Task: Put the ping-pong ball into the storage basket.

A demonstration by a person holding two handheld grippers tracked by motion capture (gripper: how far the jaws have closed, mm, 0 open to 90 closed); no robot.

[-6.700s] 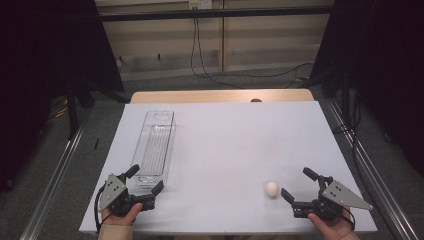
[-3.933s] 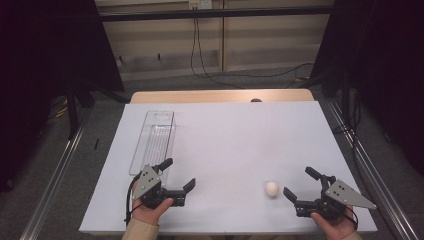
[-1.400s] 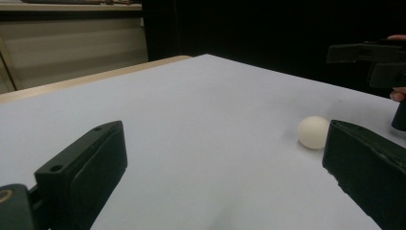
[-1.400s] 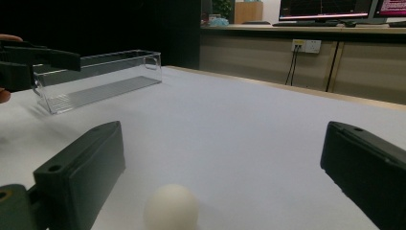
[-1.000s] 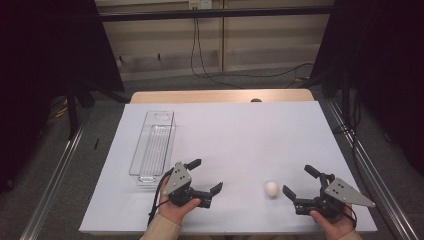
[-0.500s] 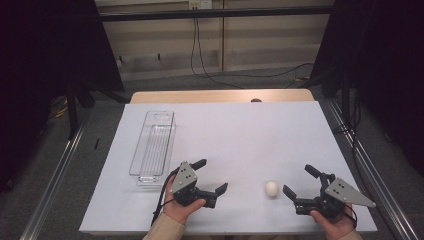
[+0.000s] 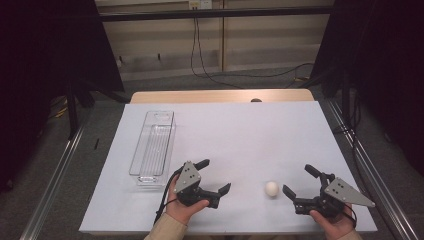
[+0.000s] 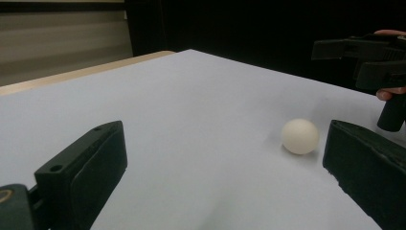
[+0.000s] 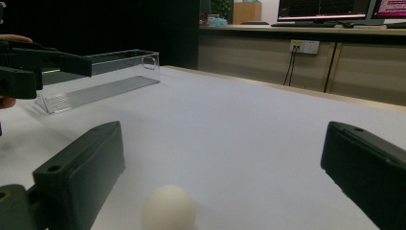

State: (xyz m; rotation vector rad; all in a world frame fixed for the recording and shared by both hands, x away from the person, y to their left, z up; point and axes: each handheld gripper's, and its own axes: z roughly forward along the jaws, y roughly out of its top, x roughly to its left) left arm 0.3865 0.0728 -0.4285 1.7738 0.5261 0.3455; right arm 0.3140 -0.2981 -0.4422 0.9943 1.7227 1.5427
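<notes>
Left gripper: jaws spread wide, holding nothing; held low over the white table cover, pointed toward the ball. In the left gripper view the ball sits ahead, close to the right-hand jaw and not between the two.
Change: over the last seconds this gripper has travelled from the near end of the clear tray across the sheet toward the middle; in the last half second it crept a little closer again.
Right gripper: jaws also parted, empty; it has stayed put at the near right corner throughout.
Ball: small, off-white, round; resting on the sheet between the two grippers, nearer the right one, touching neither. In the right gripper view it lies low between that gripper's jaws, just ahead. Position unchanged.
Clear tray: long, empty, at the left of the sheet, now well apart from both grippers.
Reading: the left hand looks to be closing in for a pick-up; not yet lined up, so the approach needs a slight swing to centre the ball.
</notes>
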